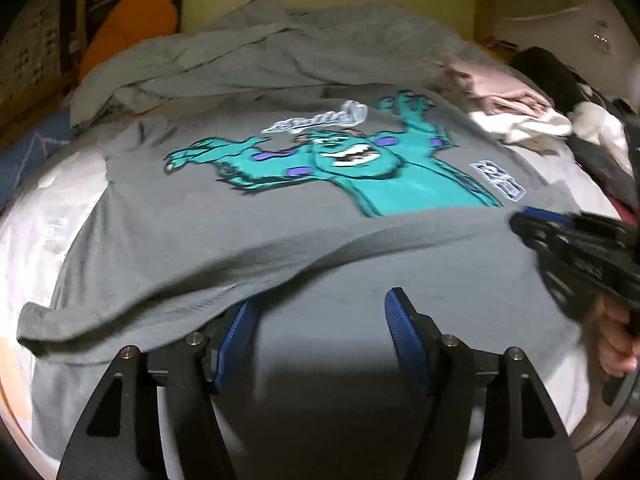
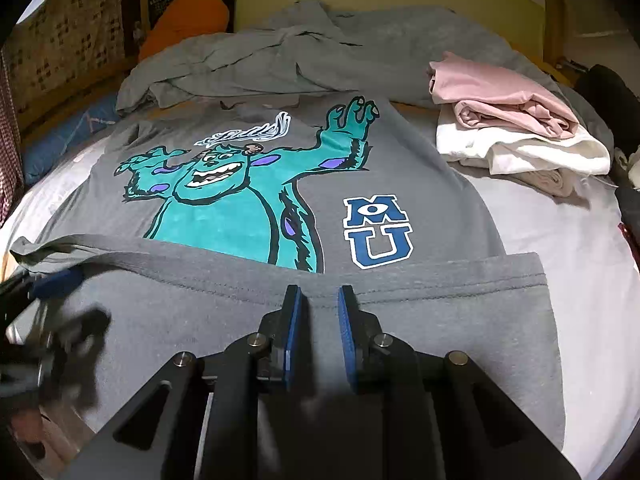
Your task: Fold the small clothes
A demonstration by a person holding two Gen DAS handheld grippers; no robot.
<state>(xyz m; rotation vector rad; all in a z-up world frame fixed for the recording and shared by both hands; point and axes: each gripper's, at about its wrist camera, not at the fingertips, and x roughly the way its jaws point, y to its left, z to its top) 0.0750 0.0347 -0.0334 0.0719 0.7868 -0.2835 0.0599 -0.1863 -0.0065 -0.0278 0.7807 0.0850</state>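
A grey T-shirt point(image 2: 400, 168) with a teal monster print and blue "MU" letters lies spread on the bed. Its lower part point(image 2: 440, 320) is folded up over the print. My right gripper point(image 2: 319, 300) hovers at the stitched hem with a narrow gap between its blue pads, which do not press the cloth. In the left wrist view it point(image 1: 520, 222) rests at the fold's right end. My left gripper point(image 1: 320, 308) stands wide open over the folded part. The hem point(image 1: 140, 304) drapes over its left fingertip and hides it. It shows blurred point(image 2: 56, 282) in the right wrist view.
A crumpled grey cloth point(image 2: 320, 48) lies behind the shirt. Folded pink and white clothes point(image 2: 512, 128) are stacked at the right on the white sheet point(image 2: 560, 232). An orange plush point(image 2: 188, 20) leans at the back left. A hand point(image 1: 616, 340) holds the right gripper. Dark clothes point(image 1: 560, 76) lie far right.
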